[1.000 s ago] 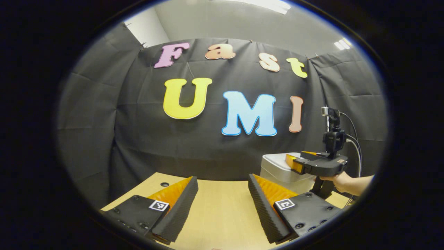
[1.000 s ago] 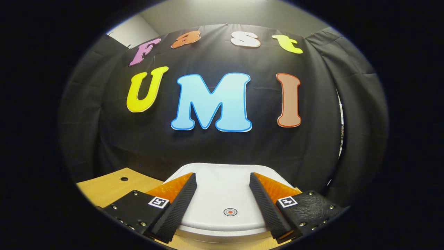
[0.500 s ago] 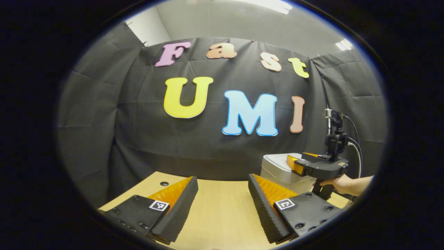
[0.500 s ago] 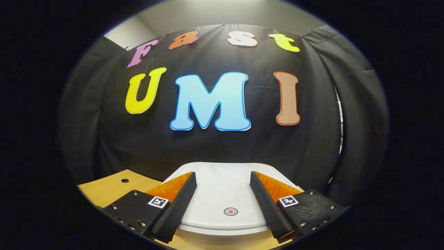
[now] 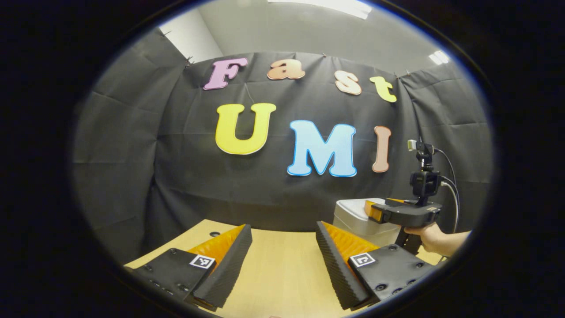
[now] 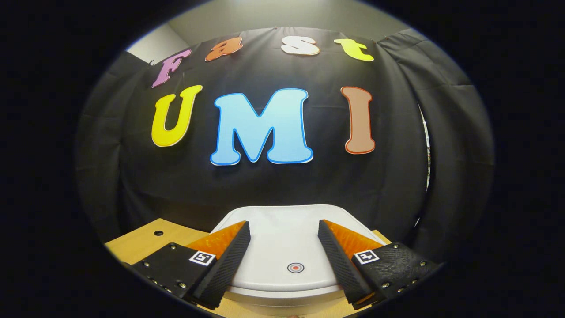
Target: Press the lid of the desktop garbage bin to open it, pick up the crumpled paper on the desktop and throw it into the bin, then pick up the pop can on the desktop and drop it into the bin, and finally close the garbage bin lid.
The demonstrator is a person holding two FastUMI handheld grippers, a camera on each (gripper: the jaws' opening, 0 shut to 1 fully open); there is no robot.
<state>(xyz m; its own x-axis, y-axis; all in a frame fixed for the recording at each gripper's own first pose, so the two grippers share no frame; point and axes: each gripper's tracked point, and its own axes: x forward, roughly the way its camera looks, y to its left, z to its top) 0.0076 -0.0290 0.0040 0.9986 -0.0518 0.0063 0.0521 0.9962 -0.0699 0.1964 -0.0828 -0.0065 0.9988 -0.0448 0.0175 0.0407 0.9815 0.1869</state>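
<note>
Two claws are at work, taken here left to right from the bin (image 5: 357,218). Well to its left, the left claw (image 5: 282,260) hangs over the bare worktop (image 5: 273,265), fingers apart and holding nothing. Over the bin itself, the right claw (image 6: 282,260) hovers just above the closed lid (image 6: 282,238), fingers apart on either side of a small round mark (image 6: 295,267). Judging by its look, the bin is light, stiff, smooth plastic; the lid wants a firm downward press near that mark, not a pinch.
</note>
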